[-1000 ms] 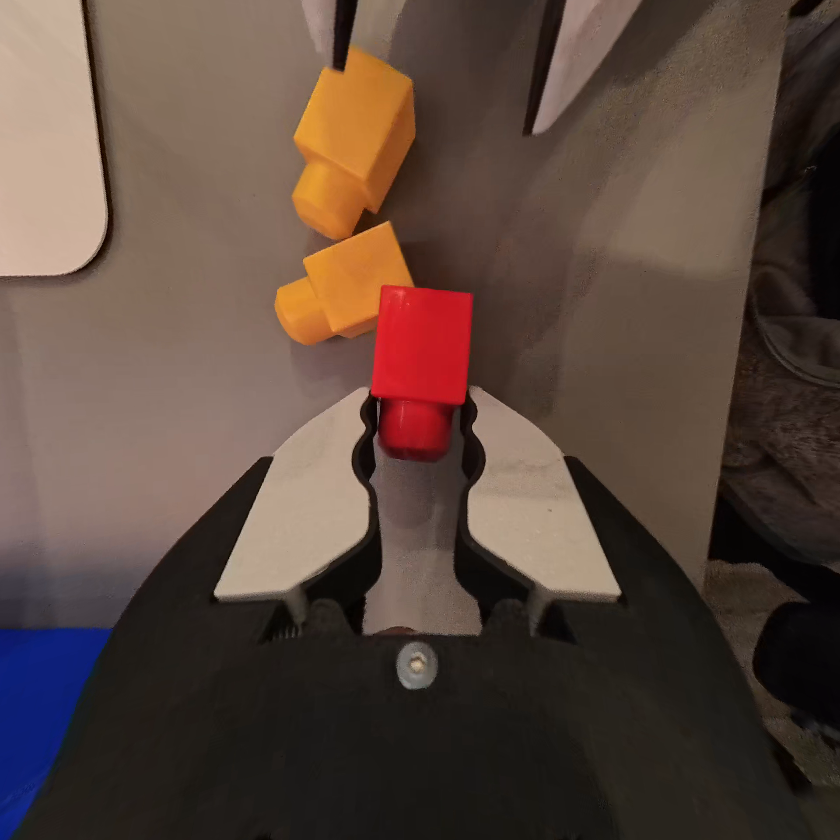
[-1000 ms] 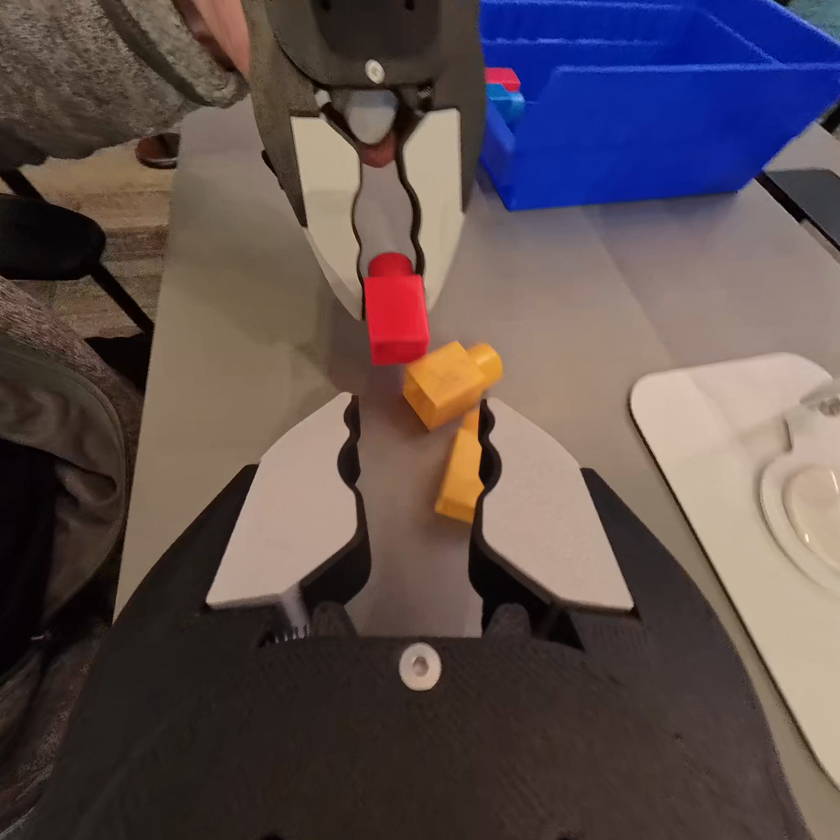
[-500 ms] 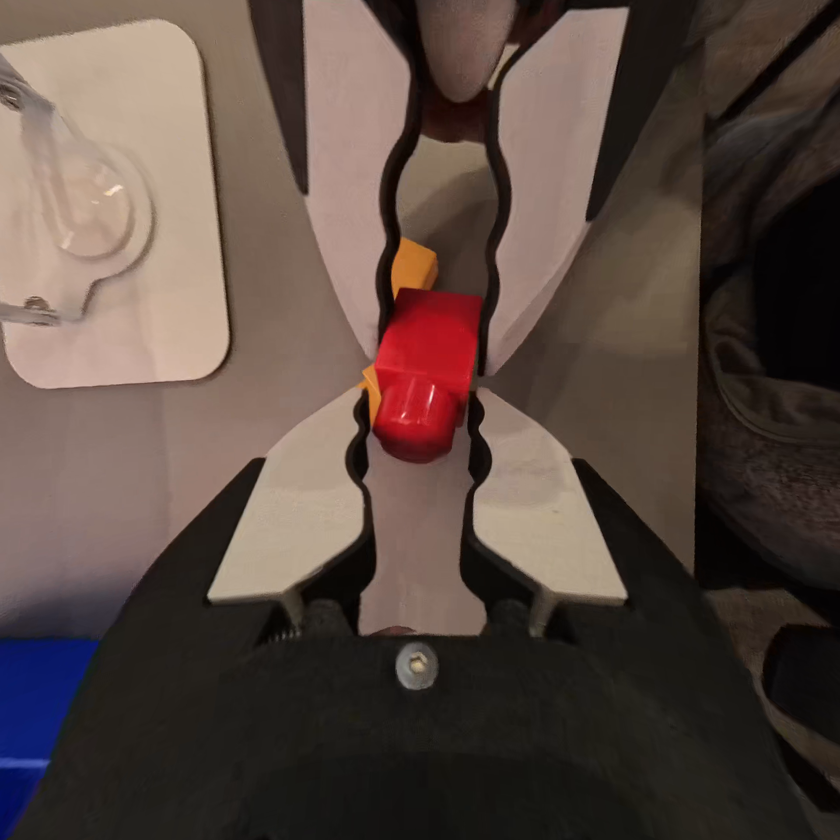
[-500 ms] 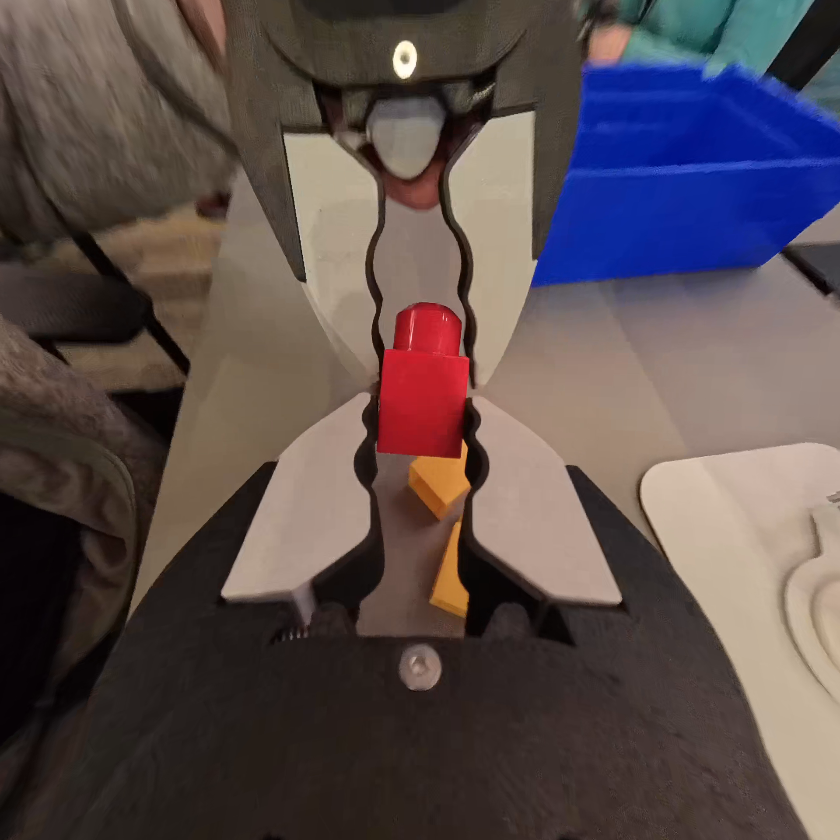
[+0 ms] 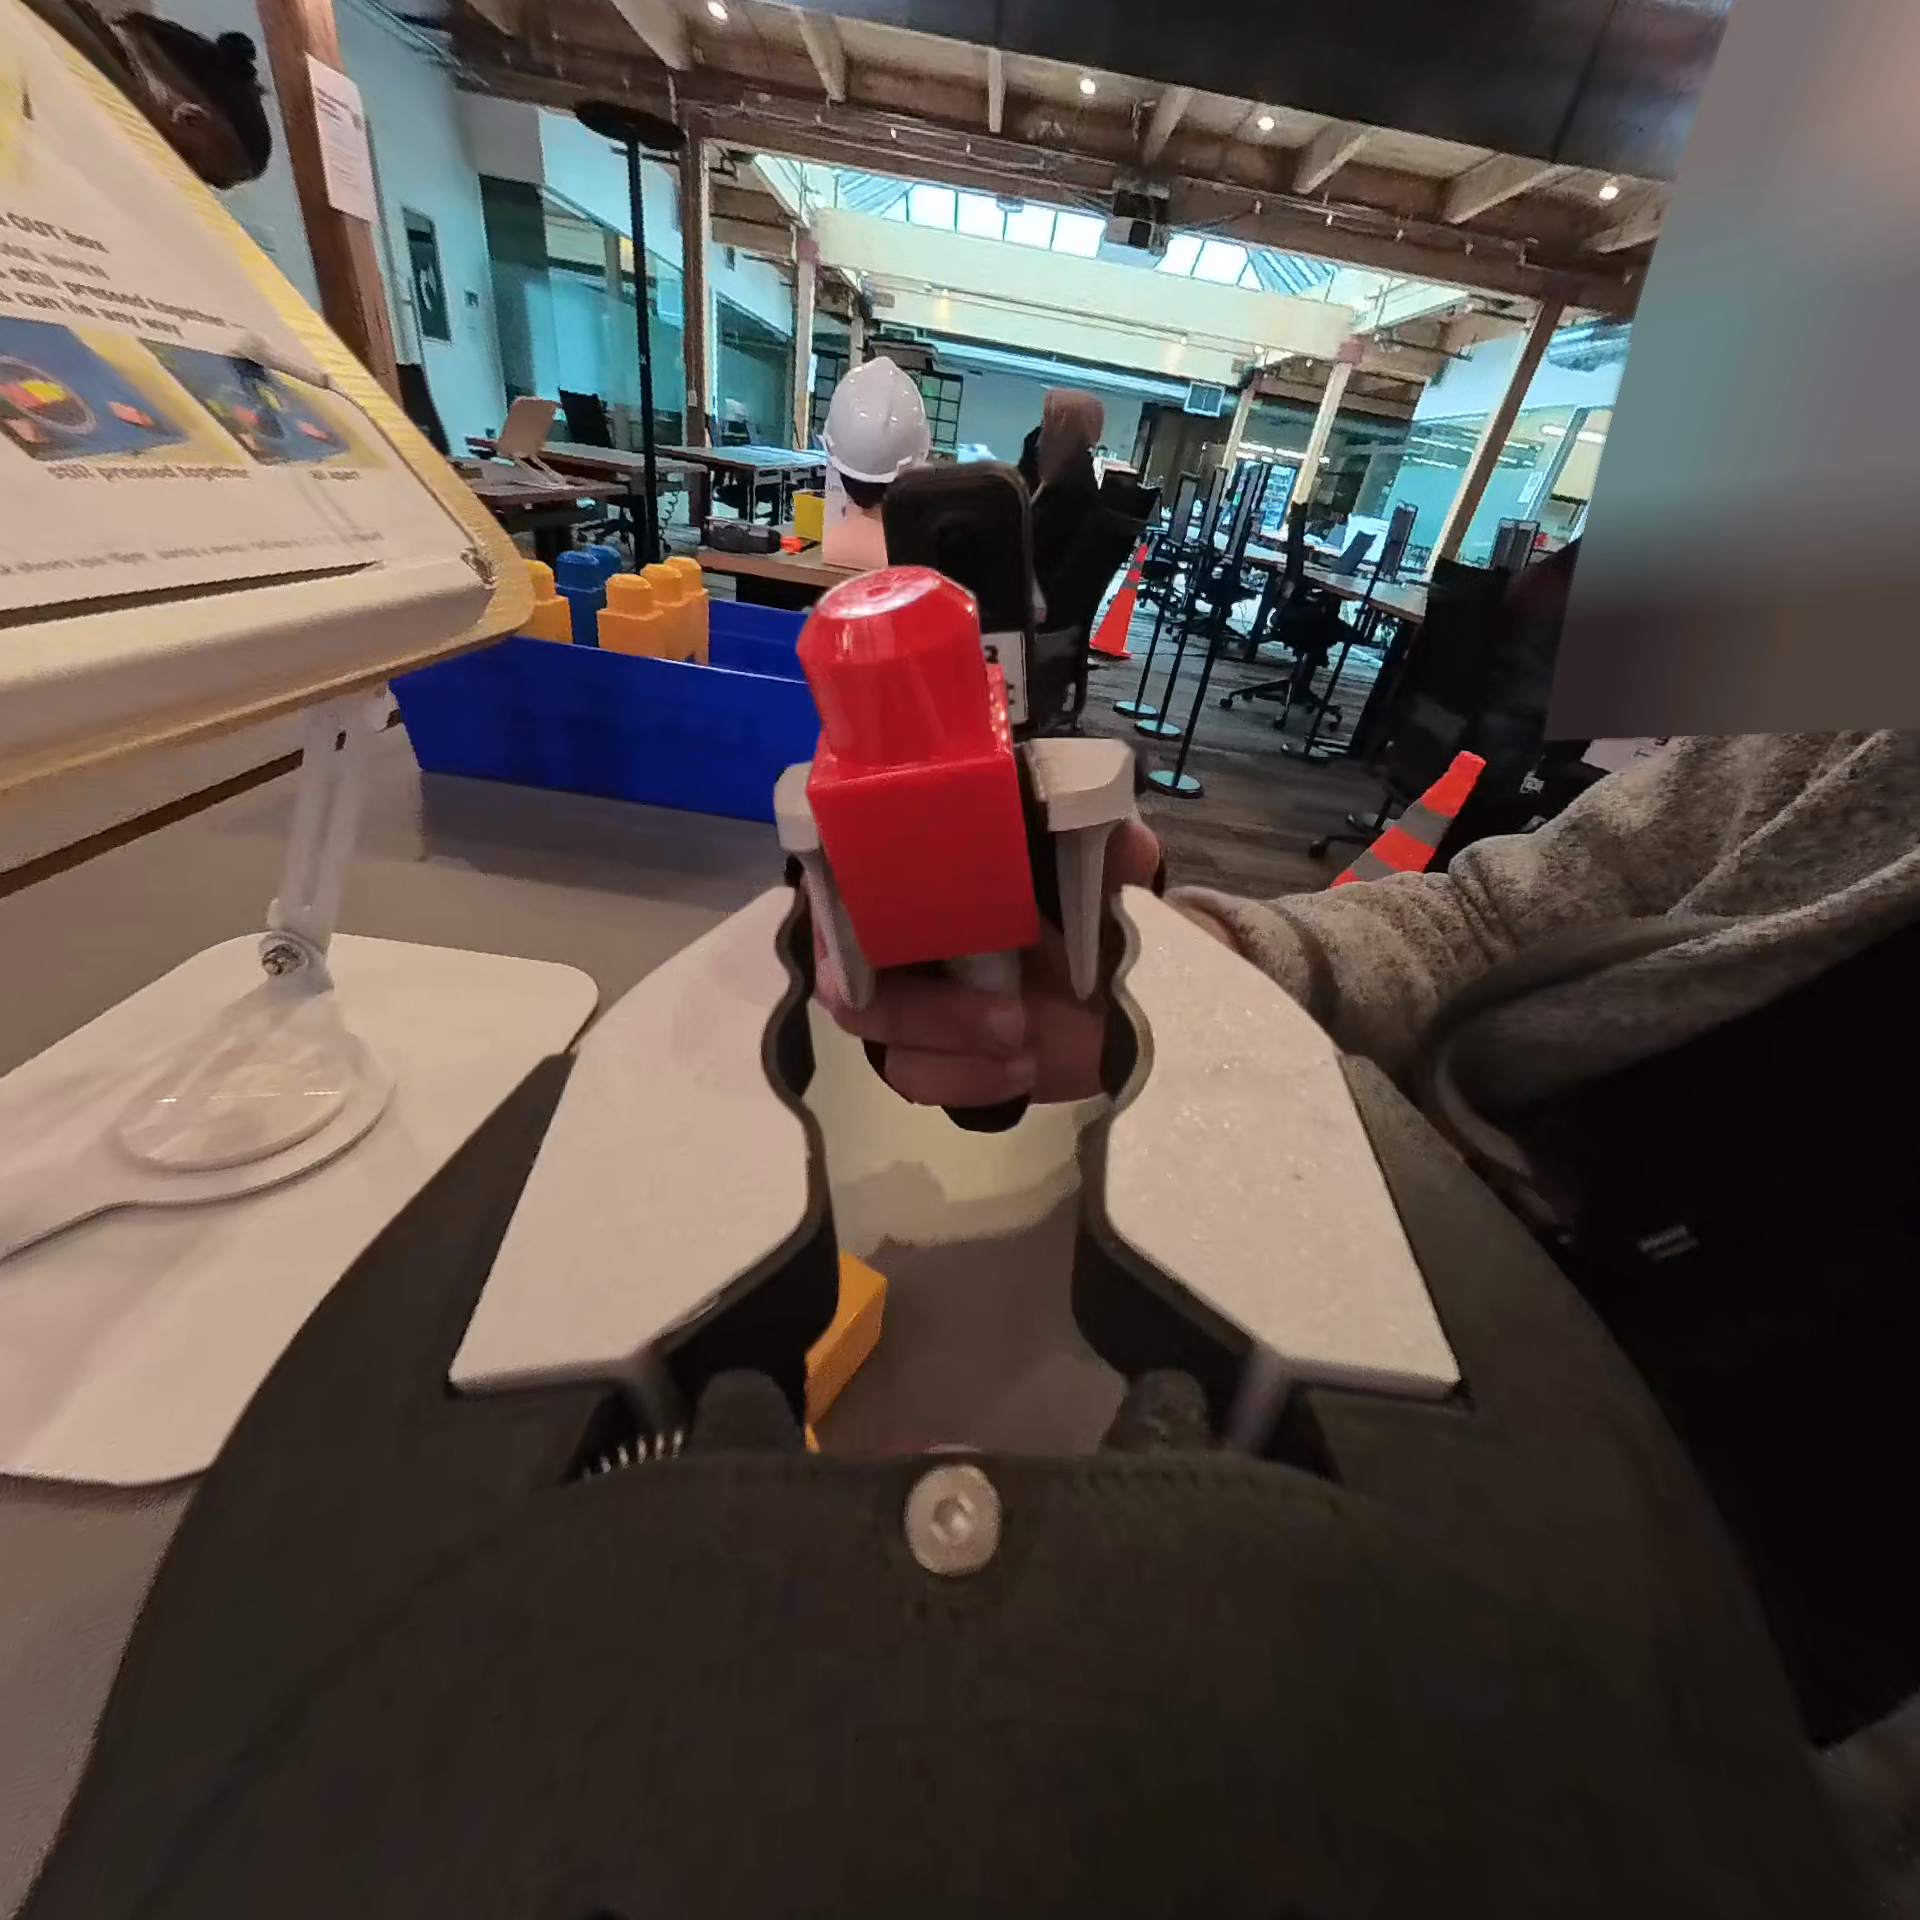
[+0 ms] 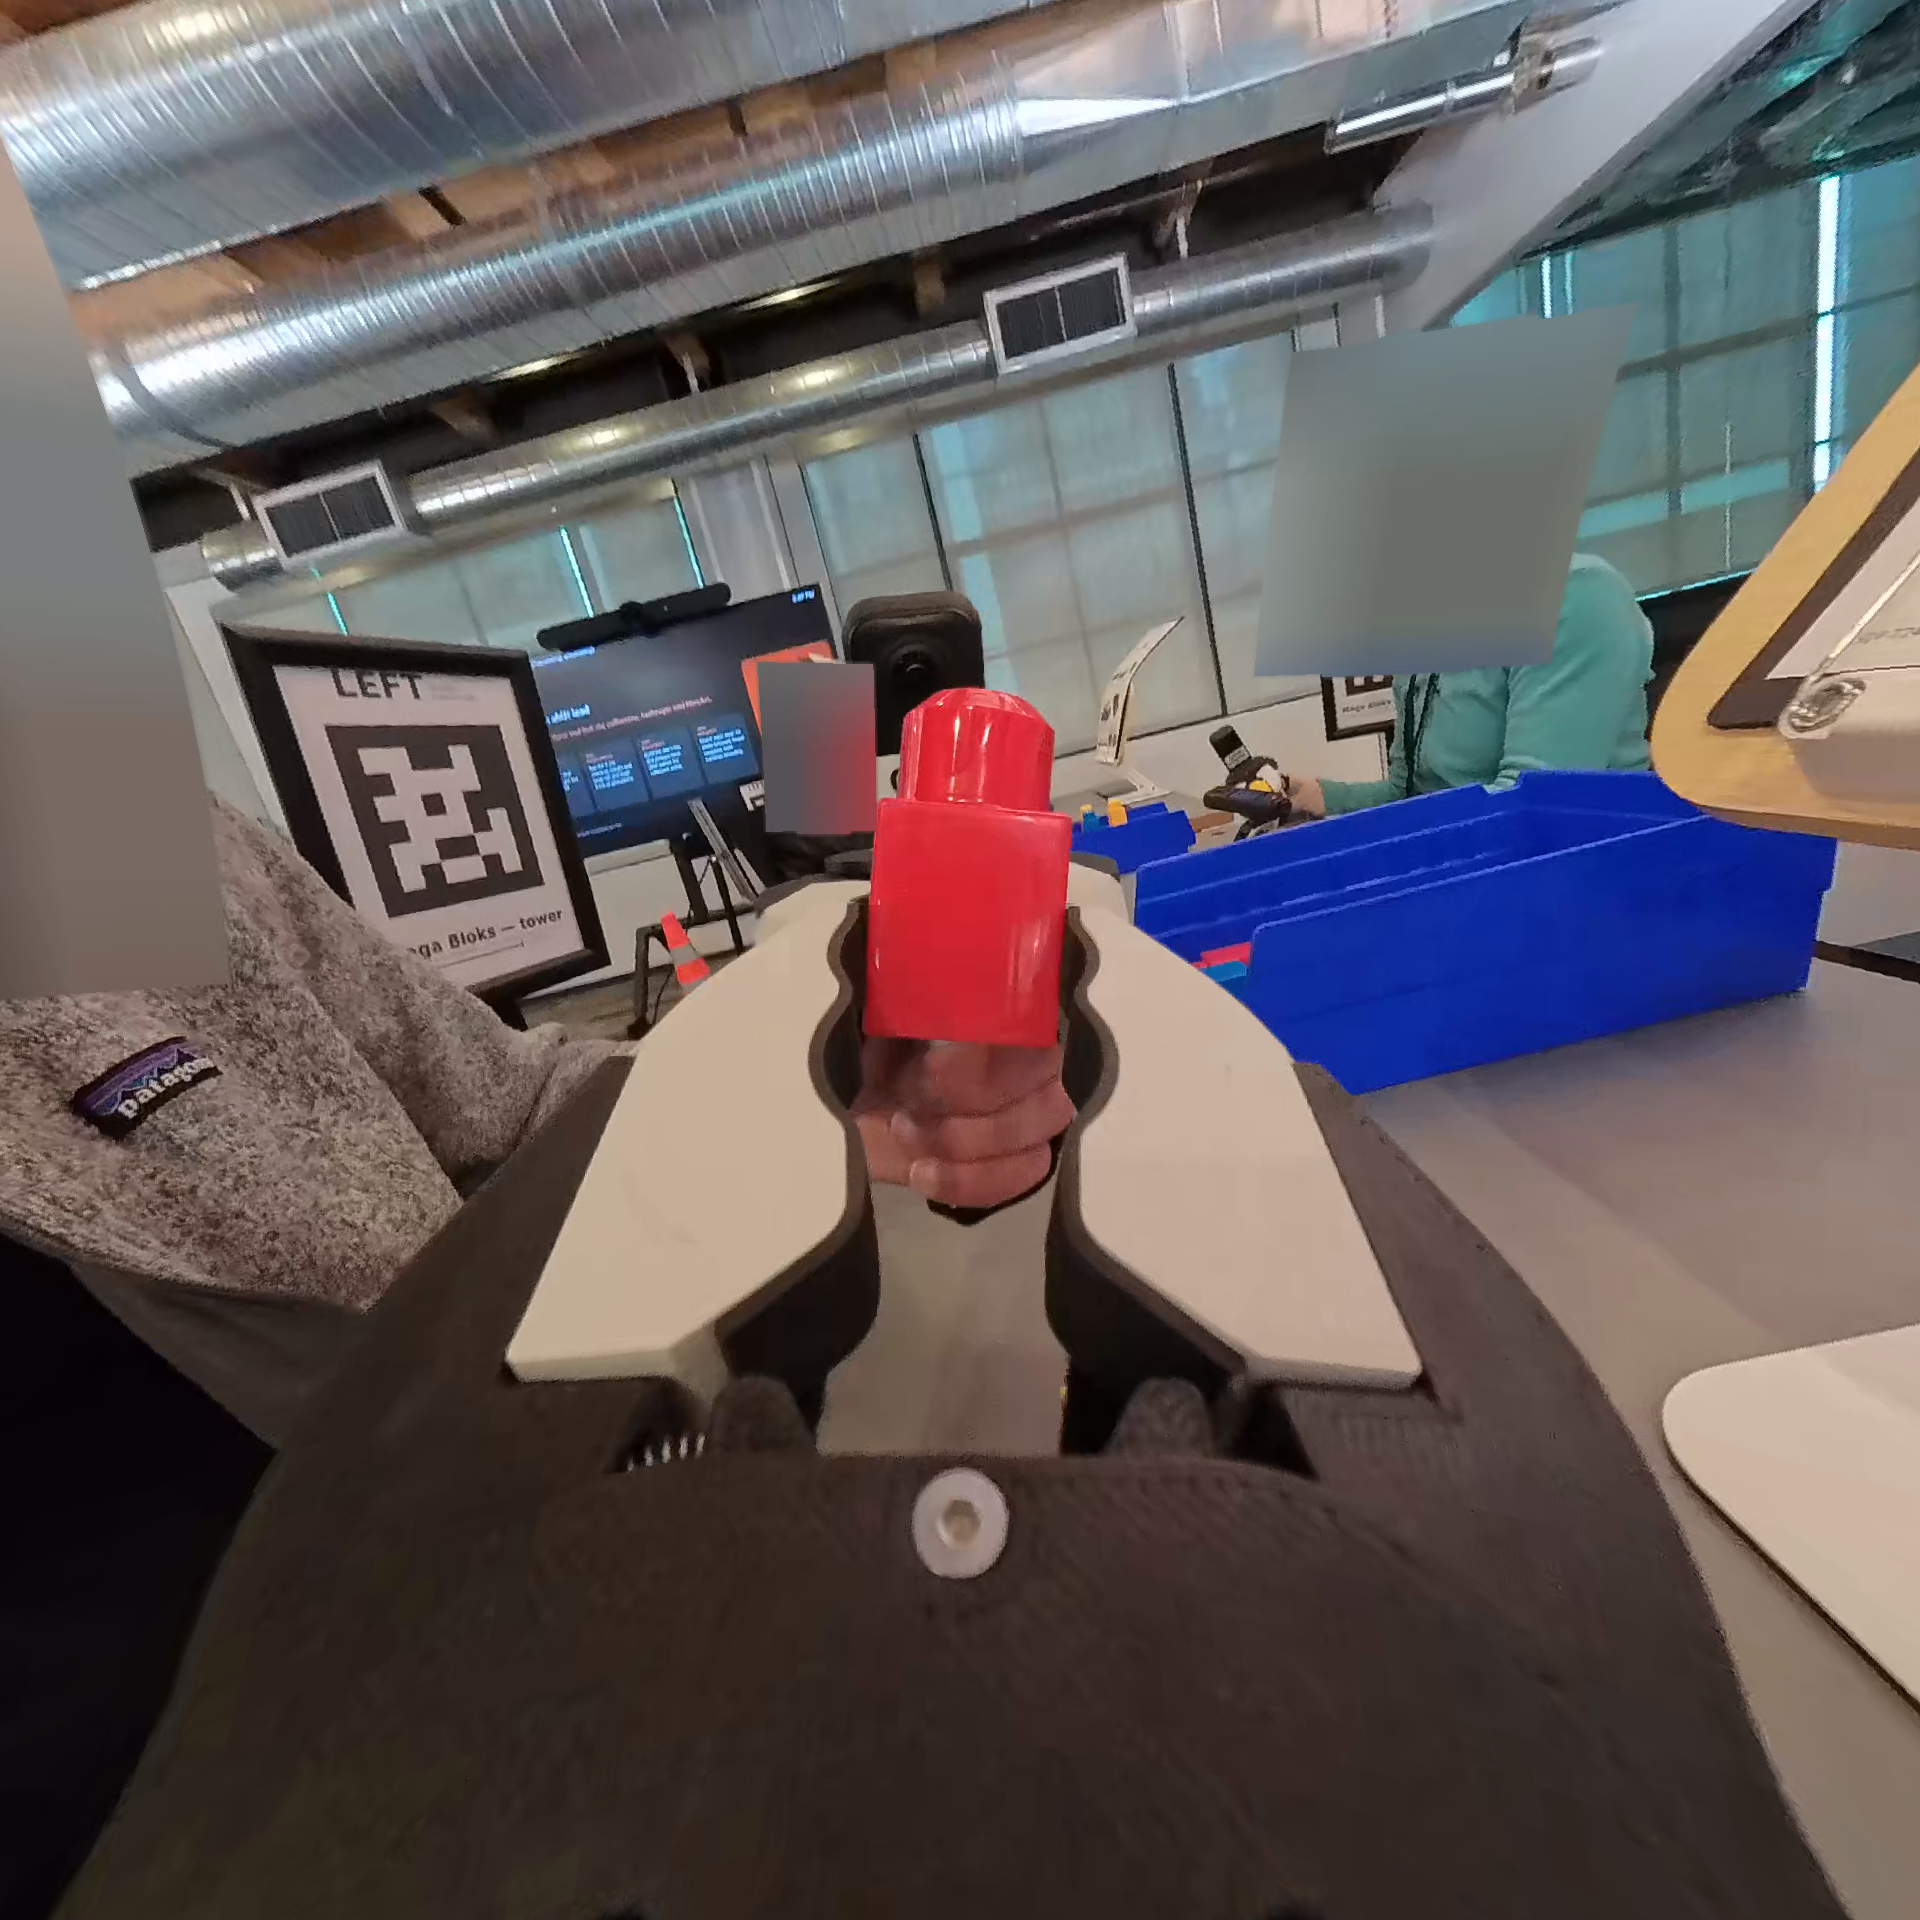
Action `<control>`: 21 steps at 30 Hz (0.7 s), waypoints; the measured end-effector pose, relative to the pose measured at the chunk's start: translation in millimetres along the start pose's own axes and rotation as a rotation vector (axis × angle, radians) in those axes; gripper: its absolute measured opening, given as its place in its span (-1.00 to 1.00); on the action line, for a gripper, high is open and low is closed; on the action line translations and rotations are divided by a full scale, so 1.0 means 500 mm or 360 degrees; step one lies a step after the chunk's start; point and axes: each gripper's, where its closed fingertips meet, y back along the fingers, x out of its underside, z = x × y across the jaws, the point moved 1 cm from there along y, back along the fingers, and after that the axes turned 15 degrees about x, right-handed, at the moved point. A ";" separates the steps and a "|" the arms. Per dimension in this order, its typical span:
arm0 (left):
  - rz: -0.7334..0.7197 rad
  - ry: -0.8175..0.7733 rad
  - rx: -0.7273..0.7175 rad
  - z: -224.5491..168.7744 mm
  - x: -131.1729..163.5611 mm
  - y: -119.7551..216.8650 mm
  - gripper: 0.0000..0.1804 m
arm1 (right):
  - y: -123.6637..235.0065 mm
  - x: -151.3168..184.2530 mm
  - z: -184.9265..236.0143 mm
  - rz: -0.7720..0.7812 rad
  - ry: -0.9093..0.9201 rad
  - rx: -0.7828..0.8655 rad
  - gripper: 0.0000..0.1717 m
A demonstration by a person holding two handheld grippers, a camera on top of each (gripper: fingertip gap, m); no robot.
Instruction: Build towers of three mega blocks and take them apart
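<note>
A red mega block (image 6: 966,914) stands stud-up between my right gripper's (image 6: 961,925) fingertips, which are shut on its body. In the left wrist view the same red block (image 5: 914,831) is clamped by the right gripper's fingers (image 5: 1081,800), seen end-on from the front. My left gripper (image 5: 954,914) is open. Its pads stand apart from the block, just in front of and below it. A yellow block (image 5: 847,1330) lies on the grey table below the left jaws. A hand (image 5: 966,1029) grips the right gripper behind the block.
A blue bin (image 5: 603,717) with yellow and blue blocks (image 5: 644,613) stands on the table and also shows in the right wrist view (image 6: 1455,935). A sign stand with a white base (image 5: 312,1039) is at the left. A grey sleeve (image 5: 1455,914) is at the right. The grippers are tip to tip, or close to it.
The left gripper held the red block by its stud. The right gripper closed on the block's body and the left jaws opened off it. Both views have tilted up from the table.
</note>
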 end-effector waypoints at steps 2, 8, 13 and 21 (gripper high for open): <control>-0.0029 -0.0011 -0.0042 0.005 -0.006 -0.008 -0.42 | 0.001 0.002 -0.001 -0.0014 -0.0039 -0.0015 -0.58; -0.0141 0.0030 0.0014 0.006 -0.018 -0.013 -0.61 | 0.007 -0.009 0.000 -0.0105 -0.0078 -0.0036 -0.58; -0.0212 0.0053 0.0028 0.003 -0.022 -0.017 -0.62 | 0.011 -0.015 0.002 -0.0154 -0.0077 -0.0045 -0.58; -0.0266 0.0042 0.0070 -0.005 -0.026 -0.015 -0.62 | 0.010 -0.016 0.010 -0.0183 -0.0047 -0.0059 -0.58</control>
